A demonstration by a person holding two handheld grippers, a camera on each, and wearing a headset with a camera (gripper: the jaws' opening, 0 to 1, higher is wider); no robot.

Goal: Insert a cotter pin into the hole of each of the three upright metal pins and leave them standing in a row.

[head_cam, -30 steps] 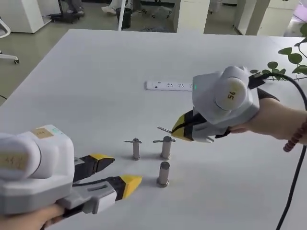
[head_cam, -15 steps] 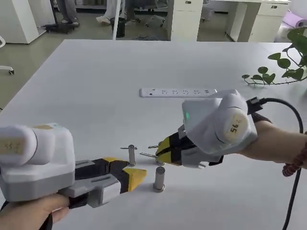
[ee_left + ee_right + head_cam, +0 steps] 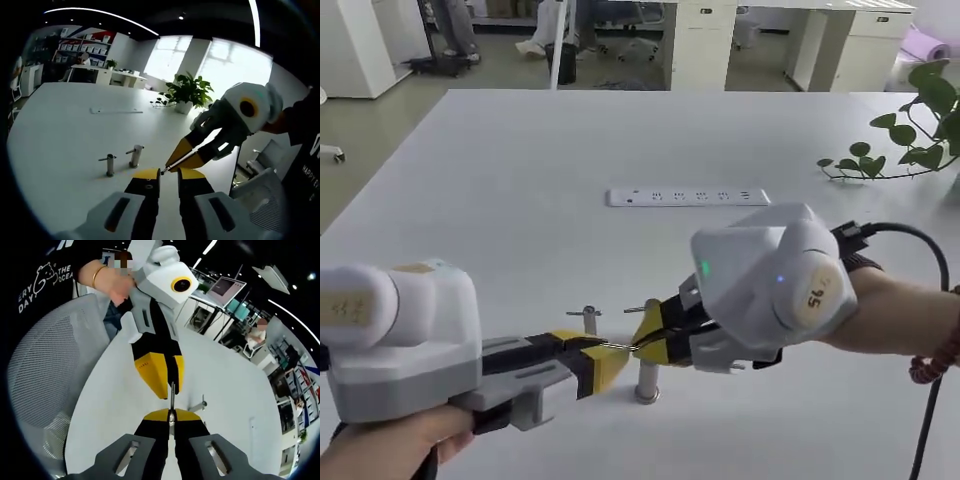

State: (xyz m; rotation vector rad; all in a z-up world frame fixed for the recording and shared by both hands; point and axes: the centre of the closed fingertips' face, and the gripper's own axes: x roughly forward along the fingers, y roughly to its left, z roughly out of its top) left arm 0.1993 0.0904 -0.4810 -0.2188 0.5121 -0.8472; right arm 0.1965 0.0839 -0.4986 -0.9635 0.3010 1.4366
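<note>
One cotter pin (image 3: 172, 397) clenched in right tongs (image 3: 171, 416); left tongs (image 3: 170, 173) at tip, grip unclear.

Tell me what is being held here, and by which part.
The right gripper pinches a cotter pin by one end. Its free end reaches the tips of the left gripper, whose jaws stand apart.

White desks (image 3: 705, 45), potted plant (image 3: 187, 92), windows (image 3: 172, 60).
</note>
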